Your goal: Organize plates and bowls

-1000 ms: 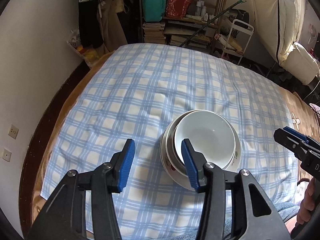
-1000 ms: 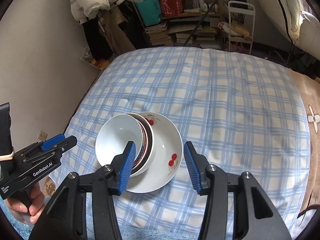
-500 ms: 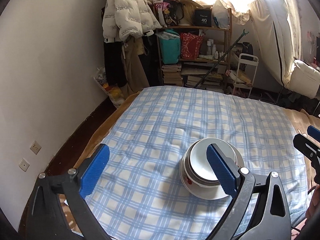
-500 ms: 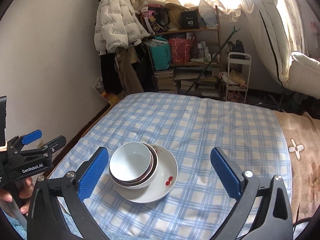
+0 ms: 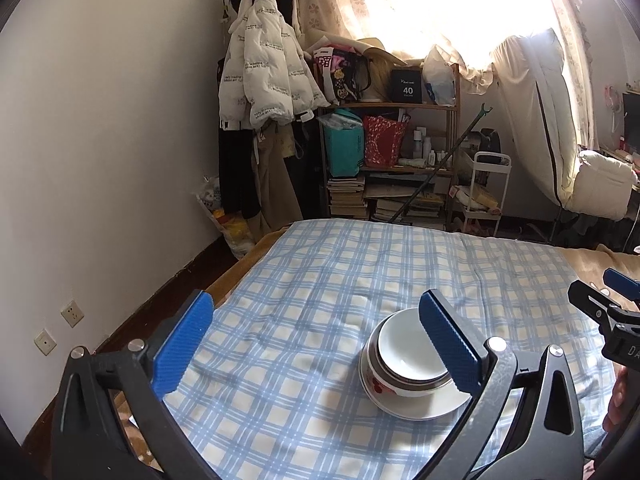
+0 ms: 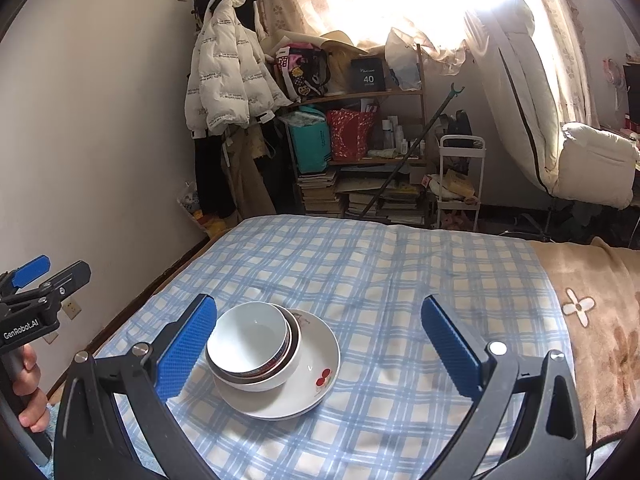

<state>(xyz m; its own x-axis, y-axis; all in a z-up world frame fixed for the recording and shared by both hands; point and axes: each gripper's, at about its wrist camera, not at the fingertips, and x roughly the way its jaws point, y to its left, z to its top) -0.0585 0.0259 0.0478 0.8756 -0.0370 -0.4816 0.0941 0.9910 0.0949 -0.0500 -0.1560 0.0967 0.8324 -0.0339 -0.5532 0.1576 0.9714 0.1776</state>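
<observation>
Both the left gripper (image 5: 316, 344) and right gripper (image 6: 320, 346) have just been opening and stand wide, empty; bowls (image 6: 252, 346) nest on the plate (image 6: 316, 384) atop the soft bed (image 6: 400, 264), so a knock could tip the off-centre stack

Left tongs (image 5: 316, 340) and right tongs (image 6: 320, 340) both gape wide, holding nothing

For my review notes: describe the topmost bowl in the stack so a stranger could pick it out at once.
Find the blue-and-white checked cloth on the bed; near its front edge a white plate with red cherries carries nested bowls. The topmost bowl sits innermost and highest. It is plain white inside, unlike the dark-rimmed bowl just beneath it.
</observation>
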